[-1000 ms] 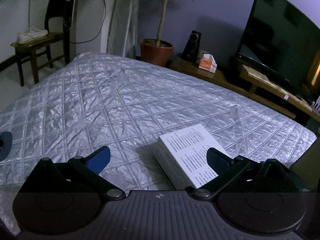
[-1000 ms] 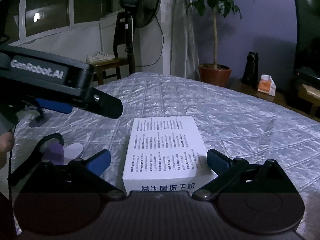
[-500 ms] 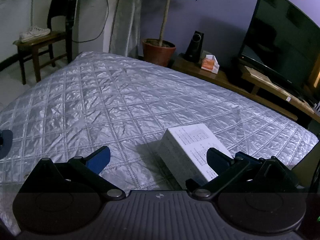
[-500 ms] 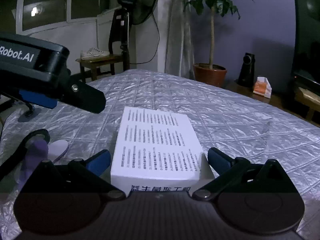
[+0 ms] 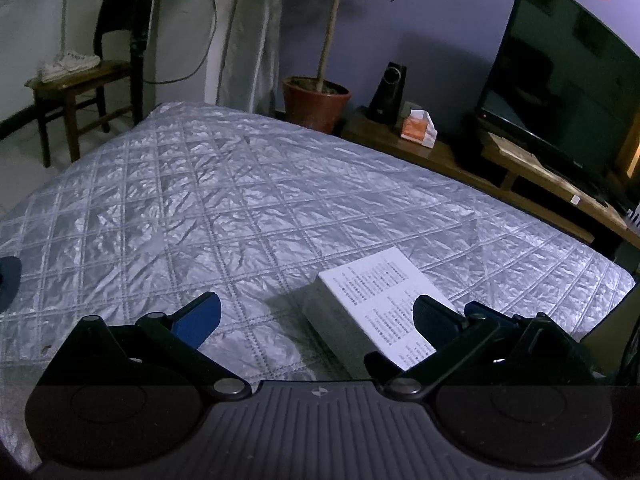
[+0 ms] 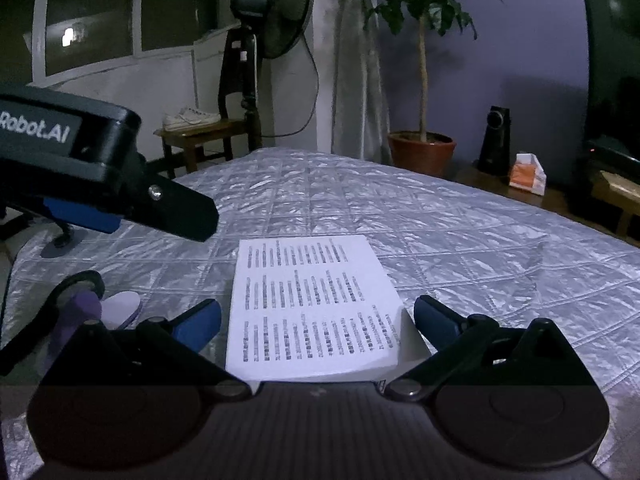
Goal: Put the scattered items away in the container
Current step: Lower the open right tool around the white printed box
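Left wrist view: the left gripper [image 5: 316, 316] hangs over the silver quilt [image 5: 248, 208], jaws wide apart and empty — the white box [image 5: 372, 312] sits near its right finger.

Right wrist view: the right gripper [image 6: 316, 316] straddles the white box [image 6: 308, 300], jaws spread, not clamping it; a small purple fan [image 6: 92, 308] lies left.
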Motion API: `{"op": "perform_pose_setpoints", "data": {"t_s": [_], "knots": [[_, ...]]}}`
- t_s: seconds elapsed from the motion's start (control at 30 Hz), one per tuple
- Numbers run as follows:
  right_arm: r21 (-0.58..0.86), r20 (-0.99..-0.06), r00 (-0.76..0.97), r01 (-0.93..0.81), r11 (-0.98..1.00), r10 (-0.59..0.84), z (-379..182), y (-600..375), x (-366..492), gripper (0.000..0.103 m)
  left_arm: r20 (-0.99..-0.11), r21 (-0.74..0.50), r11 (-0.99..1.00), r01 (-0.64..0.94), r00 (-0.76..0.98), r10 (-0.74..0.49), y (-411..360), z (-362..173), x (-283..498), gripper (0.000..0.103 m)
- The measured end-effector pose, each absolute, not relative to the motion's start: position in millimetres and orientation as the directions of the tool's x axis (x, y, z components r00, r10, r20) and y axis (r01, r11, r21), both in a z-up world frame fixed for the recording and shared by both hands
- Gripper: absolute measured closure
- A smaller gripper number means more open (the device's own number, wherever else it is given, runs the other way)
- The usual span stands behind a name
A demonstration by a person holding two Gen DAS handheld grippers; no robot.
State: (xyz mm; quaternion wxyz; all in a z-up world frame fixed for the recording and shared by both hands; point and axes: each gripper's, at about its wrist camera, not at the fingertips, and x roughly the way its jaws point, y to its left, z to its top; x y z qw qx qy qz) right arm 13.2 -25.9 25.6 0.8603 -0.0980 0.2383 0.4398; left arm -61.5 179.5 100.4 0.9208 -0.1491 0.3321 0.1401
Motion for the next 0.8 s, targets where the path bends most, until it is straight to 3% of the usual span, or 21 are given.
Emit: {"op": "perform_pose_setpoints", "data": {"t_s": [0.3, 0.63, 0.8], "knots": [[-0.035, -0.515, 0.503, -0.821, 0.57, 0.694, 29, -23, 15, 0.001, -0.653, -0.198, 0.913, -0.356, 0.742, 0.148, 181, 101, -63, 0.0], [0.019, -0.547, 0.46, -0.829, 0.559, 0.7, 16, -20, 27, 0.001, -0.657, -0.204, 0.911, -0.359, 0.74, 0.145, 180, 101, -61, 0.0], [0.024, -0.545, 0.462, -0.825, 0.564, 0.7, 21, -24, 24, 0.008, -0.66, -0.195, 0.918, -0.345, 0.738, 0.137, 177, 100, -60, 0.0]]}}
